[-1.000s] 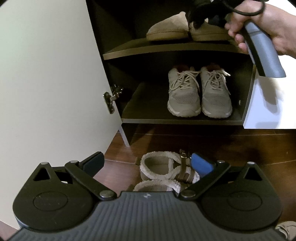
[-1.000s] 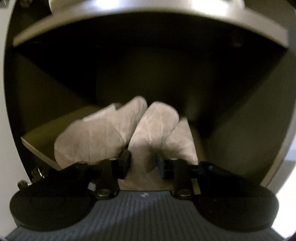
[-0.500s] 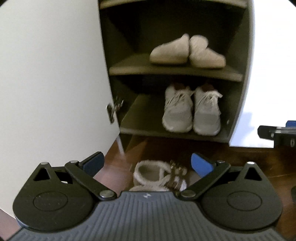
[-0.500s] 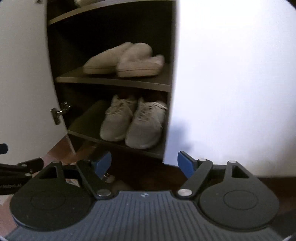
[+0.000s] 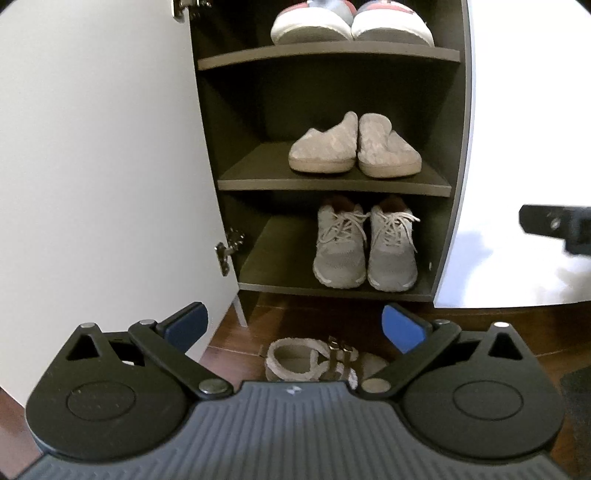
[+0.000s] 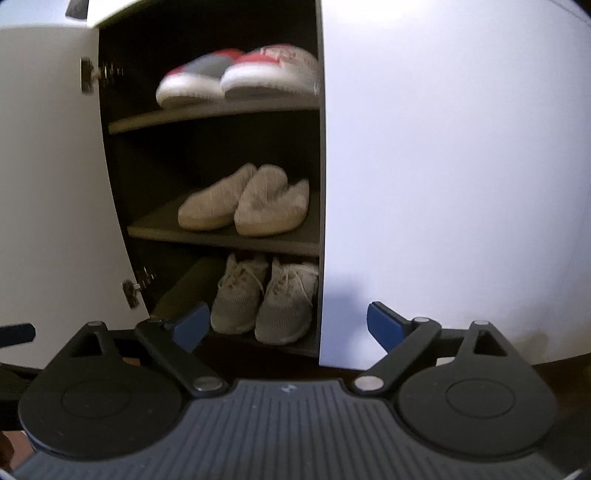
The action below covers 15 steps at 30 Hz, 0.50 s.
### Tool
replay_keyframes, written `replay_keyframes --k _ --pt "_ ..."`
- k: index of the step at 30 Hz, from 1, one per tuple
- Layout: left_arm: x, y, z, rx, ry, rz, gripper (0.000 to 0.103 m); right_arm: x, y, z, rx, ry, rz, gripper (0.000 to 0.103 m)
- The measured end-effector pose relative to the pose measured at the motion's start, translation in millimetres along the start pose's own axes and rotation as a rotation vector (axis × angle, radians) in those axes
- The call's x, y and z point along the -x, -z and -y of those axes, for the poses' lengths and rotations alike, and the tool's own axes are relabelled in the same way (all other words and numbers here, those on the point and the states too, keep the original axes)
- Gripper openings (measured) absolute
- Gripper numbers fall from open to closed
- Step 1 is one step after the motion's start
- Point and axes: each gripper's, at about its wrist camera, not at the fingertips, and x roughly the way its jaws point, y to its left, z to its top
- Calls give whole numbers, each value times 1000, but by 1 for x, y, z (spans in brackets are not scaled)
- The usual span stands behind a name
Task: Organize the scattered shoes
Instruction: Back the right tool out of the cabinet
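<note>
Now both cameras sit well back from the shoe cabinet (image 5: 461, 147); a second ago the right hand-held gripper (image 6: 284, 325) was deep in the middle shelf with its fingers narrow around the beige slippers (image 5: 354, 147), and a hand gripping its handle showed at the top of the left view. That hand is out of the left view, and only a dark piece of the other tool shows at its right edge. The right hand-held gripper now has its blue-padded fingers spread wide with nothing between them. The left hand-held gripper (image 5: 293, 325) is likewise wide and empty, as it was before.

The beige slippers lie as a pair on the middle shelf (image 5: 332, 182), toes toward the camera, inner sides touching. They look soft and faintly ribbed, with pale soles. On the bottom shelf, grey laced sneakers (image 5: 365, 247) stand side by side, toes outward. On the top shelf, a red, grey and white pair (image 5: 351, 26) shows its white soles. On the dark wood floor (image 5: 480, 332) just before the cabinet, between the left fingers, lie fleece-lined sandals (image 5: 306, 360) with metal buckles. The white door (image 5: 92, 166) stands open at left.

No writing on the shoes can be read.
</note>
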Motion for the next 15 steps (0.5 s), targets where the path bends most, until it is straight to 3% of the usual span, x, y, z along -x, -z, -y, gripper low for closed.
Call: replay_keyframes --k 5,15 --pt "7 -4 3 -2 -10 12 102 11 -5 4 11 3 34 95" --pt "3 -4 8 0 -4 -8 102 6 -5 7 10 -4 19 95"
